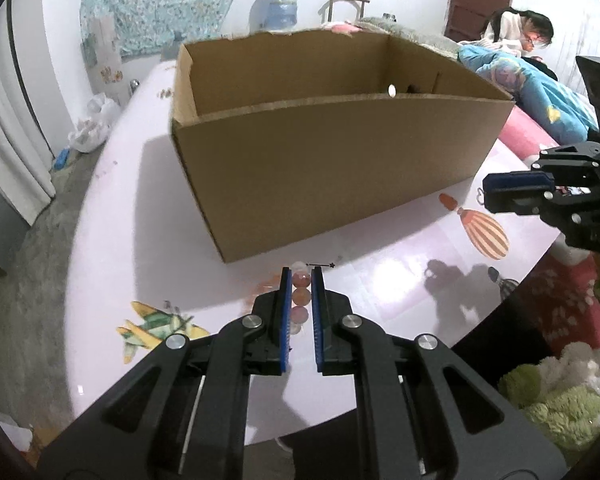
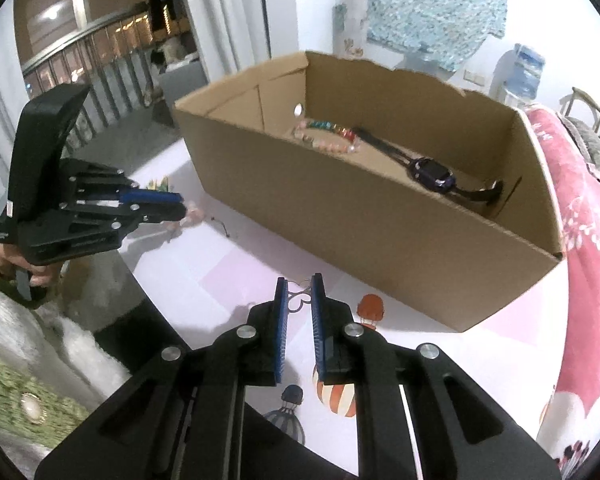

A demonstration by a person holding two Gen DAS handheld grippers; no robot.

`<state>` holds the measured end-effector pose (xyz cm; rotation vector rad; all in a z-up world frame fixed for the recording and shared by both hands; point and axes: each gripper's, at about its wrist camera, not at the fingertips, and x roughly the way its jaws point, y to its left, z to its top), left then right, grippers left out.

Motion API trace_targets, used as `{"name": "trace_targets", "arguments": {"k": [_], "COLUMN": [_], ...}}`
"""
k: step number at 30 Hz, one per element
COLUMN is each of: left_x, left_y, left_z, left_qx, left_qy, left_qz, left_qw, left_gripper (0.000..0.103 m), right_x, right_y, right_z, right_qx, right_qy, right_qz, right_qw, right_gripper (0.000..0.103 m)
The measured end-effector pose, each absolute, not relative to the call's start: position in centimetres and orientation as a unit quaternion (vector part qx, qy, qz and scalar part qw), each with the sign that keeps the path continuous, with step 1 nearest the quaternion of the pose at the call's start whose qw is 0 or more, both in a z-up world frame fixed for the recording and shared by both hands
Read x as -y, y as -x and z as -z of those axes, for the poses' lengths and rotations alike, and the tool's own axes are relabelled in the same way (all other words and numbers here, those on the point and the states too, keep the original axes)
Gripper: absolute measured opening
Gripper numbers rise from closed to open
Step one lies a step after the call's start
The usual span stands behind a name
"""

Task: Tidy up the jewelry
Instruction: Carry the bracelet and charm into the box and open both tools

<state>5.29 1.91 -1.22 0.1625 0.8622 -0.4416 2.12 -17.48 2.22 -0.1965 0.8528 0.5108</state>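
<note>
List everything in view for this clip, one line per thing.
cardboard box: one, brown, open, on the table
table: one, pale pink, cartoon stickers
rainbow bead bracelet: one, multicoloured, inside the box
watch: one, purple-black, inside the box
pink bead string: one, between the left tool's pads
wire heart piece: one, silvery, between the right tool's pads
left tool: shut on the beads
right tool: shut on the wire piece

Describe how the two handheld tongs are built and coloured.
Both the left tongs and right tongs are matte black plastic linkages with silver round pivot bolts and flat, ribbed blue pads on the fingers. Seen from the side, the left one has a tall black curved back and a small white label.
</note>
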Motion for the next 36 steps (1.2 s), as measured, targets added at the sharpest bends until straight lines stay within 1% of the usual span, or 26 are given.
{"name": "trace_targets", "arguments": {"k": [6, 11, 15, 18, 22, 26, 28, 33, 36], "left_x": [-3.4, -4.2, -3.6, -2.6, -0.8, 0.3, 0.3, 0.4, 0.3], "left_y": [-4.4, -4.6, -5.4, -7.0, -11.3, -15.0, -16.3, -17.9, -18.2], "left_z": [-2.8, -8.4, -12.2, -13.3, -11.6, -8.1, -6.8, -5.2, -4.8], "left_qx": [-0.389, -0.35, -0.306, -0.296, -0.338, -0.389, -0.409, -0.435, -0.439], "left_qy": [-0.024, 0.036, 0.036, 0.017, 0.003, -0.021, -0.015, -0.016, -0.018], "left_qz": [0.248, 0.31, 0.336, 0.332, 0.332, 0.311, 0.313, 0.3, 0.299], "left_qw": [0.887, 0.883, 0.89, 0.895, 0.88, 0.867, 0.857, 0.849, 0.847], "left_gripper": [0.008, 0.008, 0.008, 0.008, 0.008, 0.008, 0.008, 0.008, 0.008], "right_x": [18.0, 18.2, 19.1, 19.8, 20.9, 21.4, 21.5, 20.8, 20.1], "right_y": [-1.6, -2.2, -3.9, -5.8, -10.3, -14.8, -16.3, -18.5, -18.3], "right_z": [-5.7, -10.0, -12.8, -13.7, -12.5, -9.2, -7.6, -4.4, -4.2], "right_qx": [-0.373, -0.327, -0.297, -0.294, -0.343, -0.426, -0.465, -0.532, -0.545], "right_qy": [0.072, 0.048, 0.036, 0.037, 0.02, 0.017, 0.025, 0.085, 0.116], "right_qz": [-0.259, -0.289, -0.301, -0.299, -0.3, -0.287, -0.276, -0.244, -0.242], "right_qw": [0.888, 0.898, 0.905, 0.907, 0.89, 0.858, 0.841, 0.806, 0.794], "right_gripper": [0.012, 0.012, 0.012, 0.012, 0.012, 0.012, 0.012, 0.012, 0.013]}}
